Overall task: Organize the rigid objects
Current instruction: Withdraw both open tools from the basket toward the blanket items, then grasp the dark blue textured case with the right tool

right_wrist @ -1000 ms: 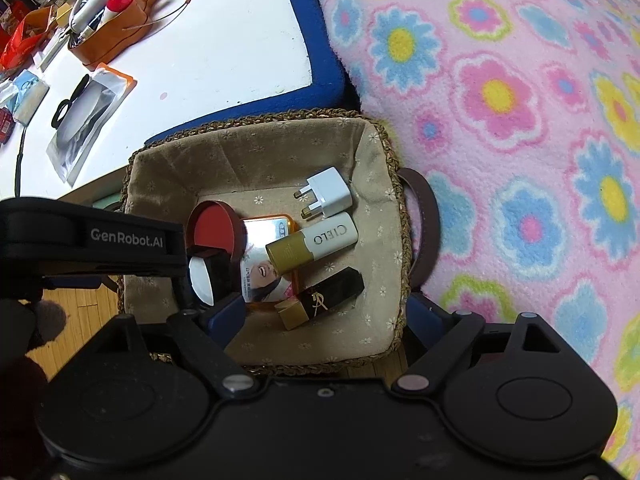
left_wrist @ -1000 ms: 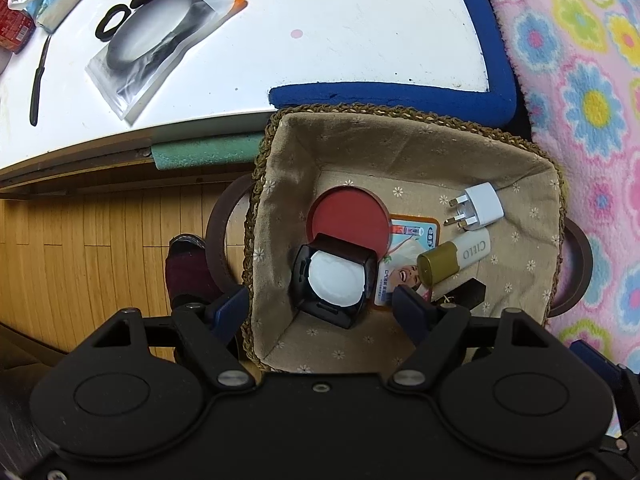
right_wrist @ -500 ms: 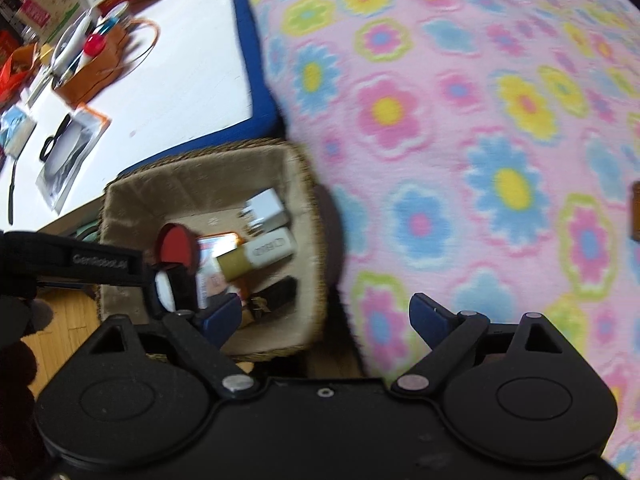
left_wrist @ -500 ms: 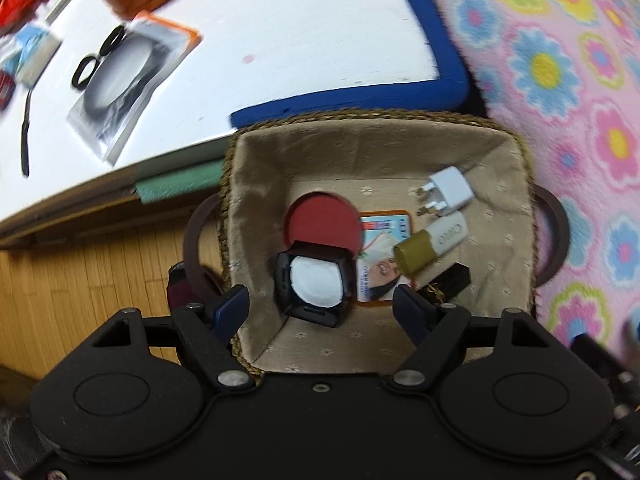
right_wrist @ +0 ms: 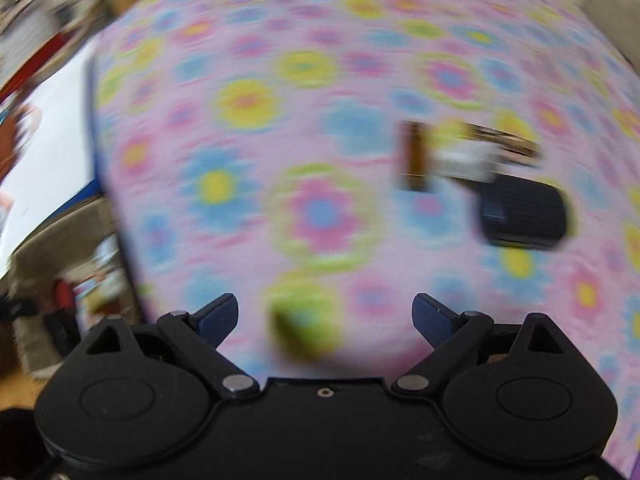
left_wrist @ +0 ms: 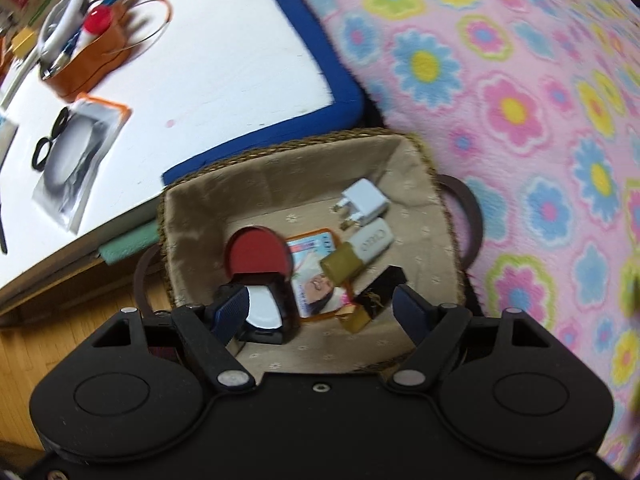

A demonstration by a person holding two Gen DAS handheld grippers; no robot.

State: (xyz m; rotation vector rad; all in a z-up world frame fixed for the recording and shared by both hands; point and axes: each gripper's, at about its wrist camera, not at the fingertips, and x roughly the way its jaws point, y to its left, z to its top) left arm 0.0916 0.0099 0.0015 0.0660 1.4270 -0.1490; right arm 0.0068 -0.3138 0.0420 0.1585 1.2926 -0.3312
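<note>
A woven basket (left_wrist: 436,184) with a beige lining holds a red round compact (left_wrist: 256,252), a black square case (left_wrist: 272,308), a photo card (left_wrist: 312,276), a white plug (left_wrist: 366,200), a gold-capped white tube (left_wrist: 360,248) and a black and gold lipstick (left_wrist: 380,284). My left gripper (left_wrist: 320,304) hangs open above the basket's near side, holding nothing. My right gripper (right_wrist: 324,310) is over the flowered blanket (right_wrist: 320,120) with its jaws opening. A blurred yellow-green thing (right_wrist: 304,320) lies on the blanket below the gap, untouched.
Further out on the blanket lie a brown bottle (right_wrist: 414,156), a white item (right_wrist: 464,162) and a dark pouch (right_wrist: 524,216), all blurred. A white table (left_wrist: 200,60) with a blue edge carries an orange pouch of pens (left_wrist: 88,60) and a plastic bag (left_wrist: 76,160). Wooden floor shows at the left.
My right gripper has swung right, away from the basket and out over the blanket, and its jaws have widened. My left gripper has rolled and shifted a little above the basket.
</note>
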